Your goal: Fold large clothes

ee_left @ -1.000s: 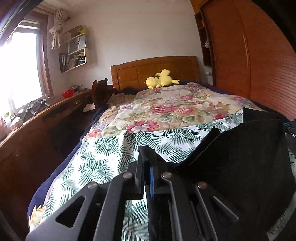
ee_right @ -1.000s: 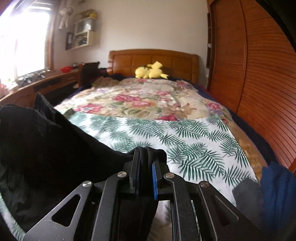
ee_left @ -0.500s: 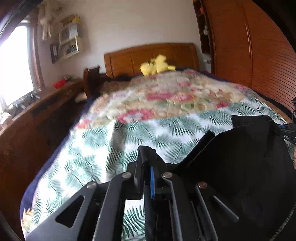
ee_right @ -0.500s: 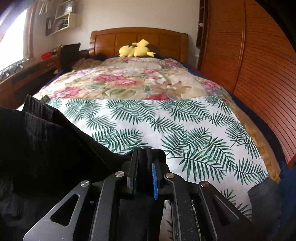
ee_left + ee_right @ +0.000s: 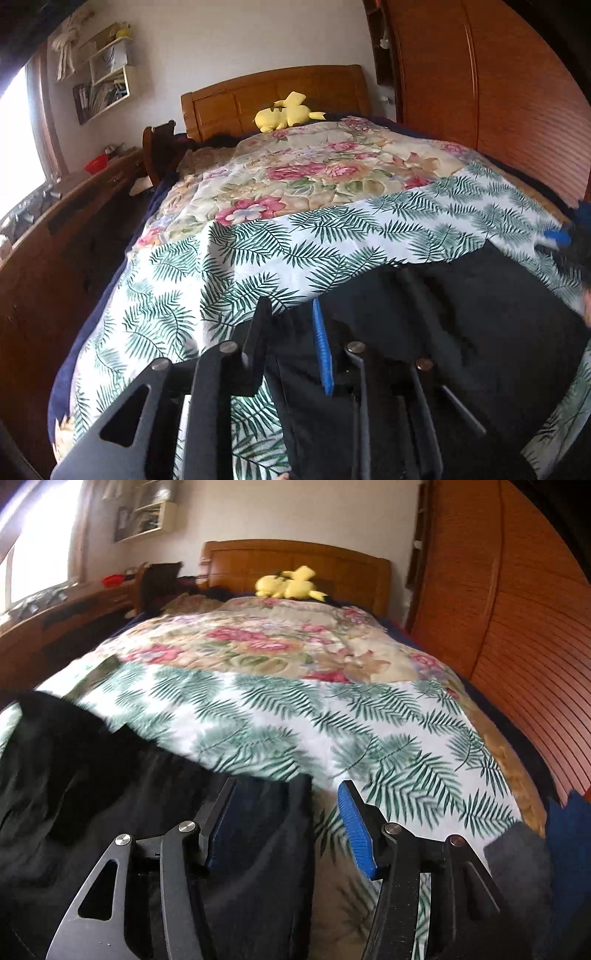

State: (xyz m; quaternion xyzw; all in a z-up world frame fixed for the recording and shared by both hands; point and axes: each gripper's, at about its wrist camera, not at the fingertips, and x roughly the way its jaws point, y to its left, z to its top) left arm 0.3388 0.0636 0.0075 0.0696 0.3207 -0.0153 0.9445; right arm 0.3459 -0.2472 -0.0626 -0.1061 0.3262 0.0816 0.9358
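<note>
On the bed, left wrist view: the left tongs [image 5: 288,325] stand spread, jaws just opened, pads clear of the black garment [image 5: 443,314] that lies between and under them on the palm-print sheet [image 5: 258,251]. The right tongs' blue tip [image 5: 557,234] shows at the garment's far corner. Right wrist view: the right tongs [image 5: 288,812] are spread wide, jaws just opened, the garment's [image 5: 92,775] edge lying loose between them. A yellow toy [image 5: 288,585] rests by the headboard [image 5: 295,561].

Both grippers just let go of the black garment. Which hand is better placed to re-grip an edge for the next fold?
Probably left: the left gripper stands open astride the black garment; the right gripper straddles its edge.
</note>
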